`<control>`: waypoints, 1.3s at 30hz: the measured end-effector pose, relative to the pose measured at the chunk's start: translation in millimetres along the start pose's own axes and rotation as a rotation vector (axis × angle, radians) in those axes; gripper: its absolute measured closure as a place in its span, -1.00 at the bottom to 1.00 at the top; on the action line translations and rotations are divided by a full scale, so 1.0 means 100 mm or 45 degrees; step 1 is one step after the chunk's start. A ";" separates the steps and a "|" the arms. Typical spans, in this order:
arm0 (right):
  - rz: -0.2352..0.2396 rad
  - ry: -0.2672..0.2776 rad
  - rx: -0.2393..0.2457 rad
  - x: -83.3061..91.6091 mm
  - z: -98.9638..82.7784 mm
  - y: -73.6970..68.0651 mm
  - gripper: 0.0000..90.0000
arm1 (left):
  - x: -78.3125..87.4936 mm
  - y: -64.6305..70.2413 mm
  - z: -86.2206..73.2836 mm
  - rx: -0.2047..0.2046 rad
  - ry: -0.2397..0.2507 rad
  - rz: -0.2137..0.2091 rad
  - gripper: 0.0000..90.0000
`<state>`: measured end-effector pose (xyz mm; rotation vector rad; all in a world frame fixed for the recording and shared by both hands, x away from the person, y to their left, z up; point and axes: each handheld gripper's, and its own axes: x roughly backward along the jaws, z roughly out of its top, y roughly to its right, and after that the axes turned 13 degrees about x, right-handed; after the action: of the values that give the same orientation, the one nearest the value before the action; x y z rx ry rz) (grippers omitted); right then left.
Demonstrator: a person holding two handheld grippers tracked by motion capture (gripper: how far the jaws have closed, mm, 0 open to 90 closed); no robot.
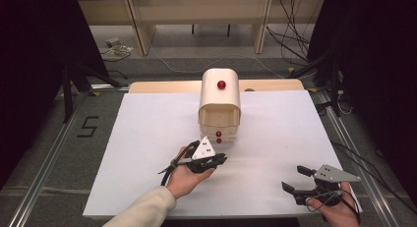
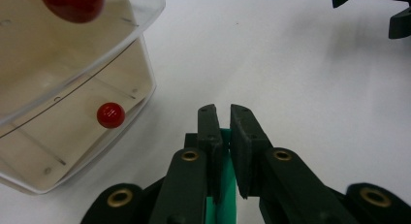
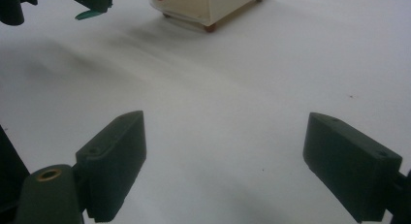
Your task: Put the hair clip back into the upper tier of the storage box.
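Note:
A cream box (image 1: 220,104) with a rounded lid stands at the table's middle. It has a red knob (image 1: 222,84) on top and two more red knobs (image 1: 219,137) on its front drawers. Just in front of it, my left gripper (image 1: 222,159) lies in an upturned hand. In the left gripper view my left gripper (image 2: 224,110) is shut on a thin green piece (image 2: 225,185), with the box (image 2: 58,151) and a red knob (image 2: 111,115) to its left. My right gripper (image 1: 295,179) rests near the front right, open with nothing in it; its jaws stand wide (image 3: 225,132) over bare table.
A white sheet (image 1: 147,138) covers the table, whose wooden edge (image 1: 162,87) shows at the back. Cables and wooden shelving lie on the floor beyond. In the right gripper view, the left gripper's green piece (image 3: 87,14) and the box (image 3: 213,3) sit far off.

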<state>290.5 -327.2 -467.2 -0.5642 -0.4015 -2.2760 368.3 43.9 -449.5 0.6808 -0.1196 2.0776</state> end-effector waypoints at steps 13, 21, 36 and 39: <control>0.001 0.001 -0.002 0.00 0.00 0.00 -0.63 | 0.06 0.01 0.04 0.003 0.023 0.000 0.84; 0.002 0.002 -0.001 0.00 0.00 0.00 -0.63 | 0.08 0.01 0.07 -0.002 0.038 0.008 0.84; 0.006 0.000 -0.002 0.00 0.00 0.00 -0.63 | 0.14 0.02 0.11 0.002 0.068 0.014 0.84; 0.004 0.002 -0.006 0.00 0.00 0.00 -0.63 | 0.14 0.02 0.12 0.007 0.071 0.009 0.84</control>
<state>290.7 -327.0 -467.3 -0.5652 -0.3947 -2.2745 366.0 49.7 -431.6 0.6259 -0.0845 2.1026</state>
